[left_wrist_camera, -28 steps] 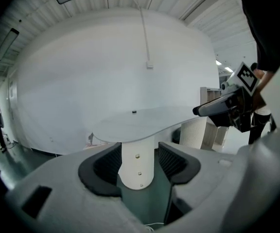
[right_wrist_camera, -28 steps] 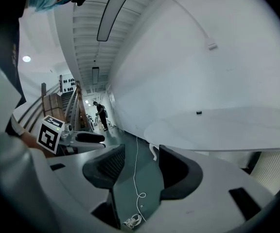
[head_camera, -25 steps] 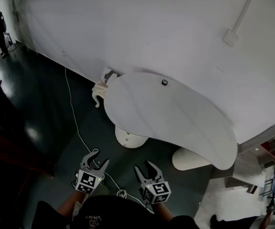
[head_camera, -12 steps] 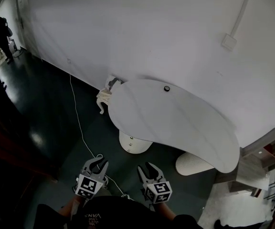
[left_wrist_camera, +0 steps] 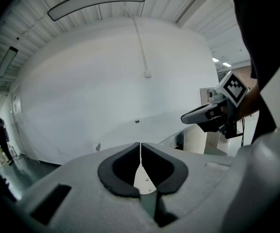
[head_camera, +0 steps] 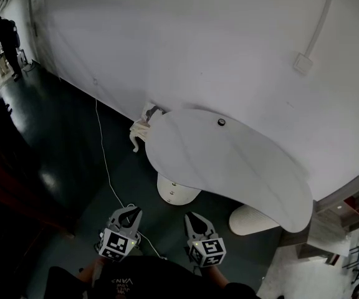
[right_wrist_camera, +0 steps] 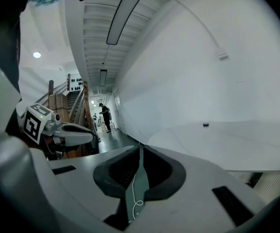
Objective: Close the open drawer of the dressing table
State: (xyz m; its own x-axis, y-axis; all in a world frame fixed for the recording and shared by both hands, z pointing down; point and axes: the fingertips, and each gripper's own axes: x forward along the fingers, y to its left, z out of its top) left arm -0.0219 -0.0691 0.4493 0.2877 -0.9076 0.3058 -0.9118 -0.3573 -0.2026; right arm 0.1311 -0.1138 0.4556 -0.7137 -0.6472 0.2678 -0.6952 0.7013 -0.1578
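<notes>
Your left tool is clamped shut, empty; your right tool is closing on nothing. The white curved-top dressing table lies at one o'clock, well apart.

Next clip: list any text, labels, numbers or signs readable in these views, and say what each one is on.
"VANS": print on the person's shirt, upside down in the head view and faint, so a likely reading, not a certain one.
Left cube and right cube: black-and-white square patterns only, no letters.
Shelf at the right edge: anything on it is too small to read.
Nothing else is readable.
</notes>
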